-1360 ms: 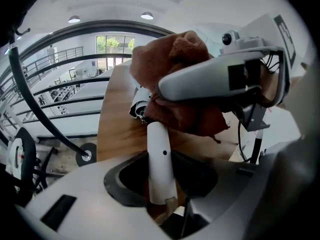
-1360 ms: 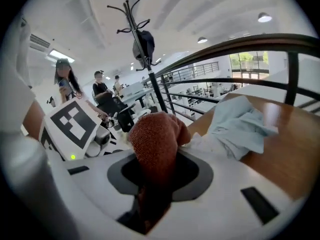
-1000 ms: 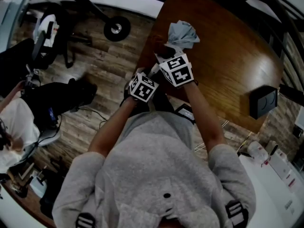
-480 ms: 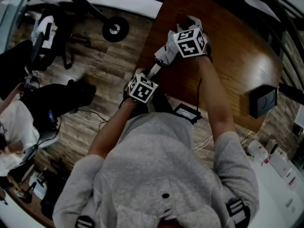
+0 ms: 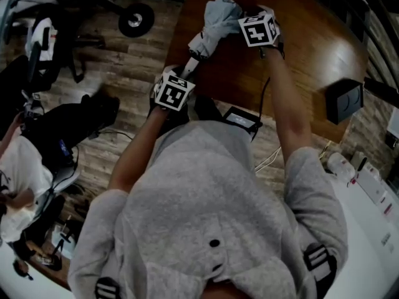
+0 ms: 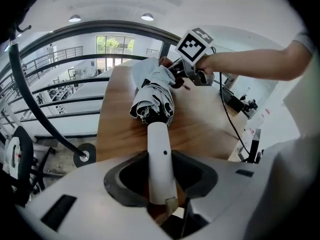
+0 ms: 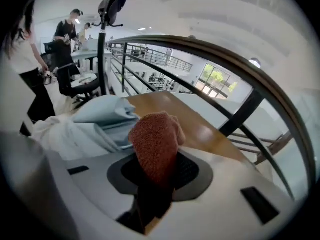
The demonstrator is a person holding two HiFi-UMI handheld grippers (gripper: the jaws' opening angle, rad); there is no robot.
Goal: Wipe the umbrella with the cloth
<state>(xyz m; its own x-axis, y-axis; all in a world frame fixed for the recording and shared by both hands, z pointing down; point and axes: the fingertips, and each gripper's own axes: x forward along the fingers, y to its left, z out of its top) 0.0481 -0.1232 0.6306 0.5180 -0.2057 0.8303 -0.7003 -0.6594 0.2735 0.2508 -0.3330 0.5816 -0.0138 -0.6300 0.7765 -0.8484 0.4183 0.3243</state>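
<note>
Where the brown wooden table (image 5: 312,48) fills the upper right of the head view, all handling sits over its left part. Person in a grey top (image 5: 212,217) stands at the table's near edge, both arms reaching out over it.

Folded umbrella (image 6: 155,96): pale grey-blue canopy, loosely rolled and bunched. It is held slanting above the table's left part, canopy end farther in and white handle (image 6: 159,154) toward the near edge. Cannot tell whether the canopy touches the tabletop.

Small black box (image 5: 345,101) sits on the table's right part, well apart from the umbrella.

Left gripper (image 6: 161,184) is at the table's near left edge. Its jaws are closed partway, clamped round the white handle, which runs straight out between them.

Right gripper (image 7: 157,176) is farther in over the table, at the canopy's far end. Its jaws are clamped on a rust-red cloth (image 7: 155,139), which stands up bunched from between them.

Cloth is just beside the canopy folds. Contact between the two is not clear.
</note>
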